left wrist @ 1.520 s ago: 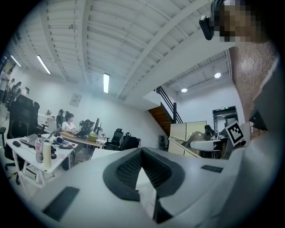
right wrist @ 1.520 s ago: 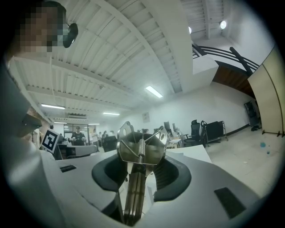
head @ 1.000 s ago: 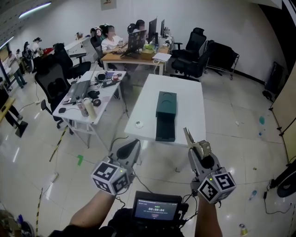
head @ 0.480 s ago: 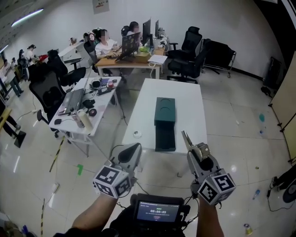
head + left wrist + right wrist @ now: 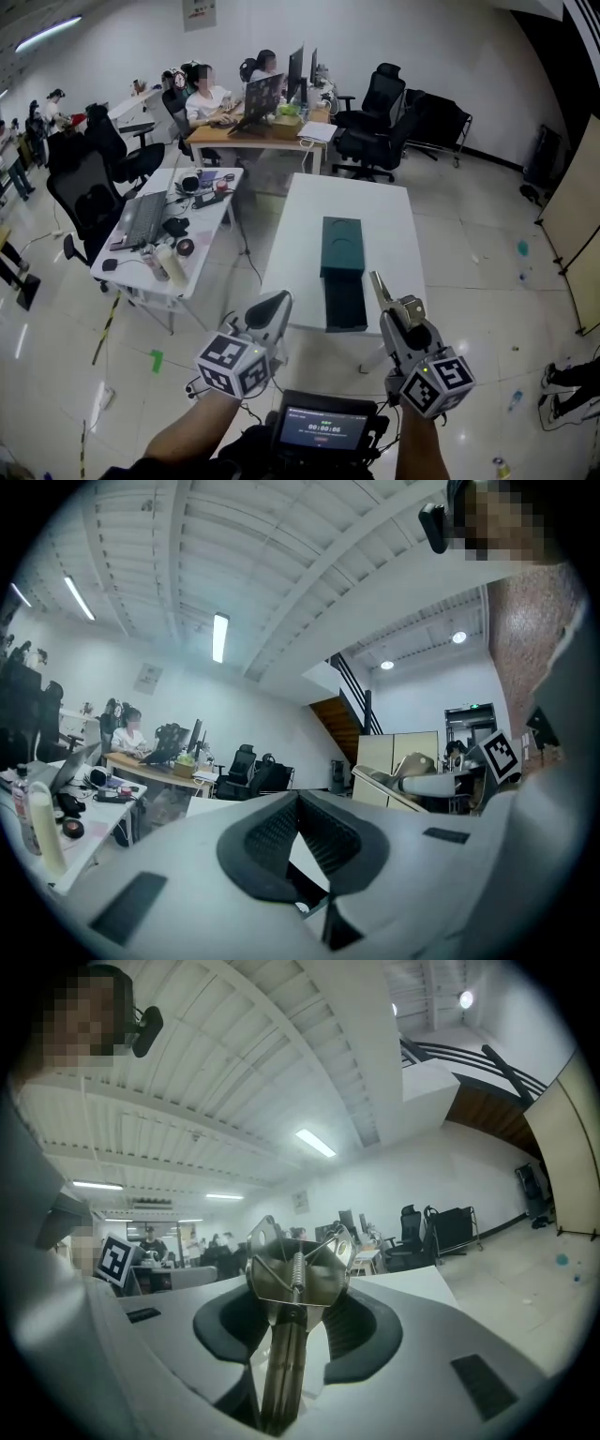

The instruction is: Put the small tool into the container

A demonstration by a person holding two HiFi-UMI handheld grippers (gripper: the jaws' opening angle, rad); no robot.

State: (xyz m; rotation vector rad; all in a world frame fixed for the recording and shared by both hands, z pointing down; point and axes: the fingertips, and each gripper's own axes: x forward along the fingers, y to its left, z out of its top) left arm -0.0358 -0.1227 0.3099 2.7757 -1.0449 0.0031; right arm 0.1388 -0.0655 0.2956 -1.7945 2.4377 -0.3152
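A dark green container (image 5: 340, 234) lies on the white table (image 5: 384, 202), with an open dark tray part (image 5: 345, 300) at its near end. My right gripper (image 5: 386, 292) is short of the table's near edge, shut on a small metal tool (image 5: 382, 286) with a spring. The tool (image 5: 295, 1269) stands up between the right gripper's (image 5: 298, 1290) pads. My left gripper (image 5: 277, 307) is level with it on the left, shut with nothing in it; in the left gripper view its (image 5: 298, 799) pads meet at the tips.
A cluttered desk (image 5: 159, 225) with a laptop and bottles stands to the left. Black office chairs (image 5: 375, 122) and people at a desk (image 5: 246, 94) are beyond the table. A beige panel (image 5: 572, 216) stands at the right. A timer screen (image 5: 323, 427) hangs at my chest.
The table and container have drawn nearer as I walked forward. Both grippers keep their pose; the right one still holds the tool.
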